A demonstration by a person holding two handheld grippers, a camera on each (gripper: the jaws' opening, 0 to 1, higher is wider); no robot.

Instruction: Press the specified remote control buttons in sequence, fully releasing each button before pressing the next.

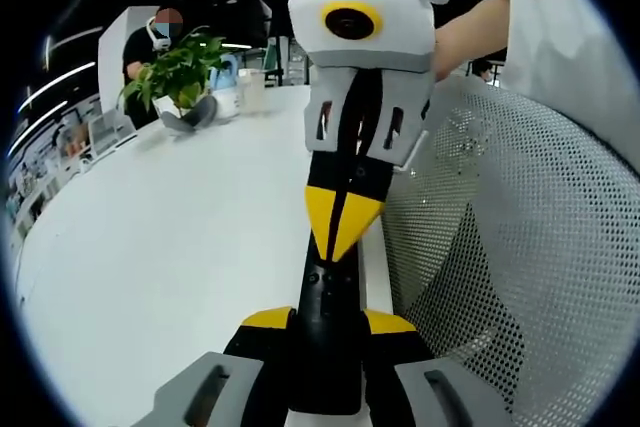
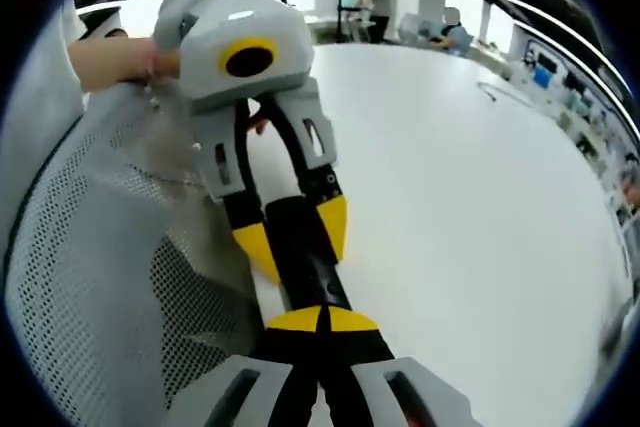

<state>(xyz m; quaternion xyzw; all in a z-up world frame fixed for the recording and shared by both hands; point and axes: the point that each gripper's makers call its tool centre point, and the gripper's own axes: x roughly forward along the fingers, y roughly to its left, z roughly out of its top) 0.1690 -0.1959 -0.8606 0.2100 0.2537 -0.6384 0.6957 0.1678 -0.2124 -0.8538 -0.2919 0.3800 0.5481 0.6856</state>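
Note:
A long black remote (image 1: 326,347) is clamped between the yellow-tipped jaws of my left gripper (image 1: 328,321), with its length pointing away from the camera. My right gripper (image 1: 340,232) comes down from above, shut, and its yellow tips rest on the far part of the remote's face. In the right gripper view, my right gripper (image 2: 322,319) has its tips together on the near end of the remote (image 2: 310,267), while the left gripper (image 2: 297,232) grips the remote's sides from the far end. The remote hangs over the white table's edge.
The white table (image 1: 180,247) stretches left, with a potted plant (image 1: 180,67) and small items at its far end, where a person (image 1: 150,42) sits. A white mesh chair back (image 1: 520,267) stands close on the right. A bare forearm (image 1: 470,32) holds the right gripper.

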